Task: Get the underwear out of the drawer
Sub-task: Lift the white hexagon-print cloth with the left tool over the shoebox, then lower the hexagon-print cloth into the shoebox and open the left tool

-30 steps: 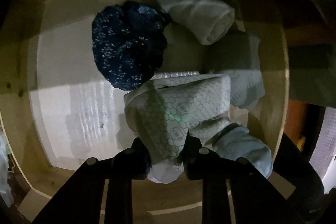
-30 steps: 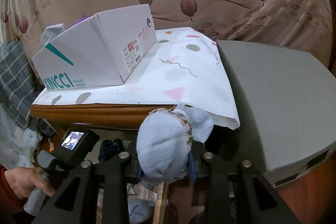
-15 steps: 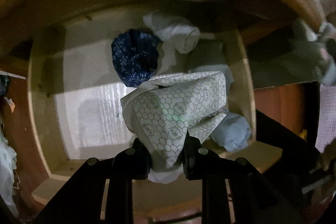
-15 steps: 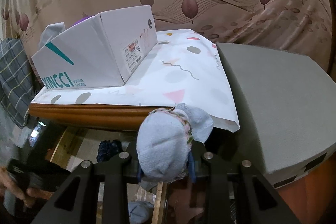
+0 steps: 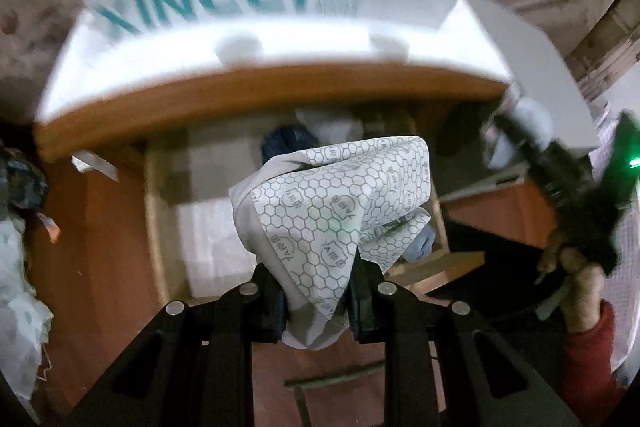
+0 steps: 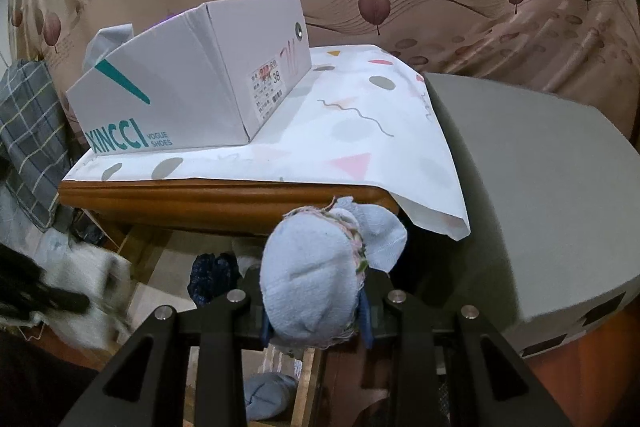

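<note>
The left hand-held gripper [image 5: 316,301], clamped on the honeycomb-print underwear [image 5: 336,219], has lifted it clear above the drawer [image 5: 154,211], while the right hand-held gripper [image 6: 316,311] keeps gripping a pale-blue bundle [image 6: 312,275].

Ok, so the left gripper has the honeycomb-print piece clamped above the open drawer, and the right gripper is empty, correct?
Not quite. The right gripper is not empty: the right wrist view shows it shut on a light blue rolled piece. The left gripper does clamp the honeycomb-print piece above the open drawer.

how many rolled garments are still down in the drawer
3 visible: dark blue speckled, white one behind it, light blue one at the front. More may hide behind the held pieces.
</note>
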A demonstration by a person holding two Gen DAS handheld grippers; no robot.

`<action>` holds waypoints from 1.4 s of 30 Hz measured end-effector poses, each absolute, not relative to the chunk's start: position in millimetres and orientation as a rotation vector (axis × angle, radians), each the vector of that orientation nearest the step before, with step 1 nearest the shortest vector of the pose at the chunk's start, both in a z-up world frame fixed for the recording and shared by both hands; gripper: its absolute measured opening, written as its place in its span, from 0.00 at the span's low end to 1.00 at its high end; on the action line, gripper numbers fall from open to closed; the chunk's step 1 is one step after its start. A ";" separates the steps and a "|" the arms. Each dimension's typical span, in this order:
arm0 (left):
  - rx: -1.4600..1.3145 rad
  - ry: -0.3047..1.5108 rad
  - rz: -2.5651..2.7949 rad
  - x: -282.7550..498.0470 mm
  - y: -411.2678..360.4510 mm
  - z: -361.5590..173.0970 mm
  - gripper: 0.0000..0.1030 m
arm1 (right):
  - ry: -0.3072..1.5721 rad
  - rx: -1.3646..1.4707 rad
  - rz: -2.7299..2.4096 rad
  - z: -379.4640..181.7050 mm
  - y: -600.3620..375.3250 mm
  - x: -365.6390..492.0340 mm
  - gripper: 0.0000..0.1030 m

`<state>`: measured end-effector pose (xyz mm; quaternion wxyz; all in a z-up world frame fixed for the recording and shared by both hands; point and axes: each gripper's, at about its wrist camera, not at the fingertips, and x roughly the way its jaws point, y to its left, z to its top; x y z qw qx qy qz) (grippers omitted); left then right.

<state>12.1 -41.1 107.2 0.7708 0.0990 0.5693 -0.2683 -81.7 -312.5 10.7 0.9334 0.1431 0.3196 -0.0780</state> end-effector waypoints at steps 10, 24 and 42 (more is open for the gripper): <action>0.191 0.863 -0.472 30.3 -4.5 271.6 0.20 | 0.652 0.291 -0.145 12.4 -310.1 -83.2 0.30; 0.180 0.850 -0.328 181.9 -48.7 284.2 0.21 | 0.651 0.286 -0.138 12.9 -307.0 -82.3 0.30; 0.136 1.019 -0.269 246.7 -65.2 192.5 0.37 | 0.664 0.271 -0.121 11.7 -302.4 -77.2 0.30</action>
